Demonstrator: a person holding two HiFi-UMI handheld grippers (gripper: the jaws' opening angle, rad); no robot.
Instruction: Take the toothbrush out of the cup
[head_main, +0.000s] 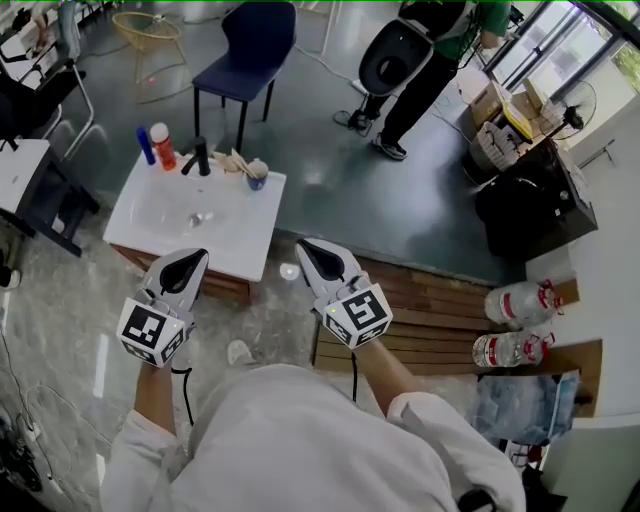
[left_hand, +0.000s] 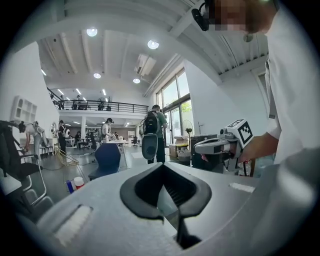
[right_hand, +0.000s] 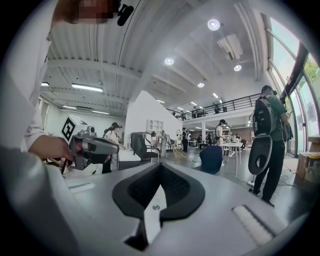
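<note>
A small blue cup (head_main: 257, 177) stands at the far right corner of a white washbasin (head_main: 150, 225) in the head view. Something pale sticks out of it, but it is too small to make out the toothbrush. Both grippers hang in the air on the near side of the basin, pointing toward it and well short of the cup. My left gripper (head_main: 192, 257) (left_hand: 161, 169) is shut and empty over the basin's front edge. My right gripper (head_main: 305, 248) (right_hand: 159, 170) is also shut and empty, off the basin's right front corner.
On the basin's far edge stand a black tap (head_main: 200, 157), a blue bottle (head_main: 146, 145) and a red-and-white bottle (head_main: 162, 147). A blue chair (head_main: 248, 50) stands behind. A person with a backpack (head_main: 425, 60) stands at the far right. Wooden boards (head_main: 440, 300) and water jugs (head_main: 520, 302) lie to the right.
</note>
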